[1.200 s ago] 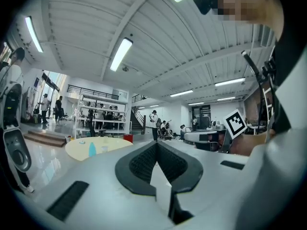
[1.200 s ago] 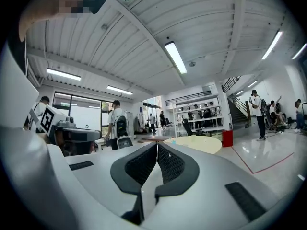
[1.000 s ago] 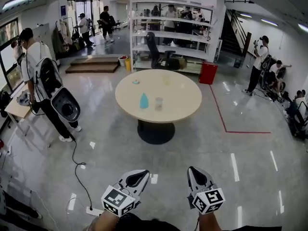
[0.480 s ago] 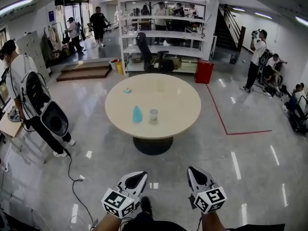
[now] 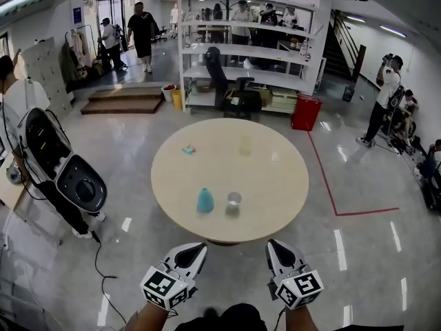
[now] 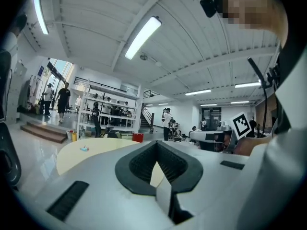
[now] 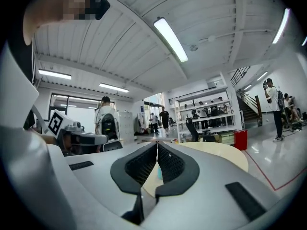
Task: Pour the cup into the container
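Observation:
A teal container [image 5: 205,201] and a small clear cup [image 5: 234,200] stand side by side near the front edge of the round beige table [image 5: 269,178]. Both grippers hang low in front of me, short of the table. My left gripper [image 5: 193,252] is shut with nothing in it, and so is my right gripper [image 5: 276,249]. In the left gripper view the jaws [image 6: 157,145] meet, with the tabletop [image 6: 81,155] beyond. In the right gripper view the jaws [image 7: 157,147] meet, and a sliver of the teal container [image 7: 159,173] shows through the gap.
A small teal scrap [image 5: 188,149] and a faint clear cup [image 5: 245,145] lie farther back on the table. A person with a white backpack rig [image 5: 58,167] stands at left. Shelving [image 5: 248,54] and a red bin [image 5: 306,112] stand behind the table. Other people stand at right.
The table with the cup and container has come closer and lower in the head view as I walked toward it. Both grippers stayed shut in the same place in the view.

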Motion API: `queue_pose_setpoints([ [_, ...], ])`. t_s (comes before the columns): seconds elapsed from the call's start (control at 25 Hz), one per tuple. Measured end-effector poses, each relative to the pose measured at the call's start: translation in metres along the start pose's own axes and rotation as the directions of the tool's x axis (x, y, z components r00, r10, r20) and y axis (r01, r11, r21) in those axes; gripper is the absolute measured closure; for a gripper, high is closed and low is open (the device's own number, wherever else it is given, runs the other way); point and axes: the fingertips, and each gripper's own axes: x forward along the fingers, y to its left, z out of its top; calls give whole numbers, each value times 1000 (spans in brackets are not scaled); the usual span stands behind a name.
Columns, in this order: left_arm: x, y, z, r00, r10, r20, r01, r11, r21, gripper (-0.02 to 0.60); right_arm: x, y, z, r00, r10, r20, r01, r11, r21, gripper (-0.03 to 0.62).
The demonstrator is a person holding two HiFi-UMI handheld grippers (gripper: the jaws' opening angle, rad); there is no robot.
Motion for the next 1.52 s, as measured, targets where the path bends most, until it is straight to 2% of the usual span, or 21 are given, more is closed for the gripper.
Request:
queue_pose_setpoints([
  [0.28, 67, 62, 11, 998, 59, -1, -59, 998, -14, 581, 88, -54, 2, 999, 53, 1, -53, 998, 37, 588],
  [0.48, 115, 113, 30, 992, 127, 12, -127, 992, -10, 581, 160, -85, 23, 992, 126, 23, -126, 992, 0, 586],
  [0.68, 169, 136, 40, 988, 149, 34, -149, 989, -12, 581, 206, -126, 29, 984, 178, 24, -178, 984, -30, 586],
  [1.04, 202, 196, 45, 989, 143, 34, -141, 989, -40, 581, 260, -144, 22, 990, 141, 14, -141, 990, 3, 585],
  [1.24, 208, 239, 51, 993, 121, 10, -121, 993, -12, 581, 294, -136, 23, 994, 110, 16, -110, 993, 32, 552],
  [1.32, 212, 253, 40, 994, 108, -6, -109, 994, -28, 581, 303, -135, 13, 996, 92, -14, -92, 995, 28, 535],
  [1.52, 209, 263, 1, 992, 67, -110, -75, 994, -74, 578, 304, -130, -26, 993, 65, -101, -59, 997, 55, 500],
])
